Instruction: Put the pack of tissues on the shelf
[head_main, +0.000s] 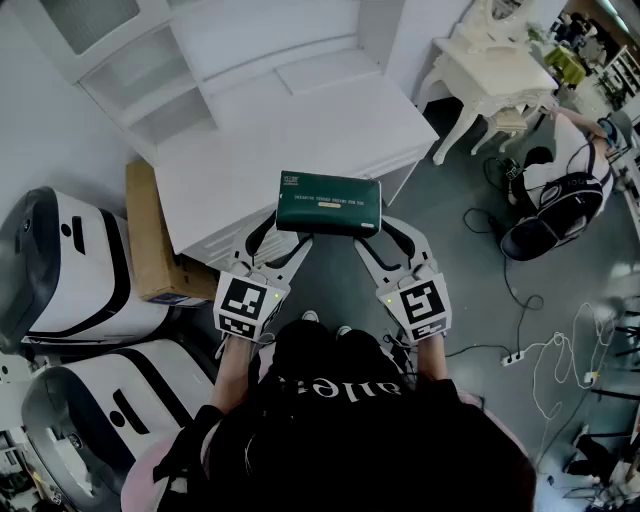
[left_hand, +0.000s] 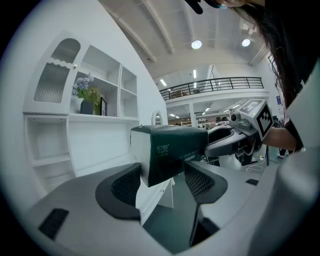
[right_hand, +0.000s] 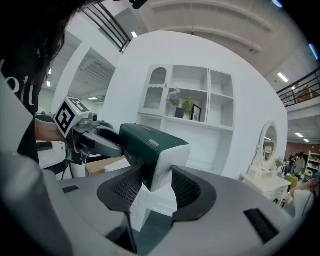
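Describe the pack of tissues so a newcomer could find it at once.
Start at the big white desk. At its near edge, the left hand-held gripper and the right hand-held gripper hold the pack of tissues: the only dark green thing, with white ends.

A white shelf unit (head_main: 300, 120) is seen standing on the grey floor (head_main: 460, 290), and a wide flat top is formed by its lower part. In one upper compartment a vase with flowers (right_hand: 180, 109) and a small picture frame (right_hand: 195, 113) are placed side by side. On the floor, a cardboard box (head_main: 150, 235) is laid just beside the unit, a white dressing table (head_main: 490, 70) is set near it, and cables with a power strip (head_main: 513, 357) are spread further away.
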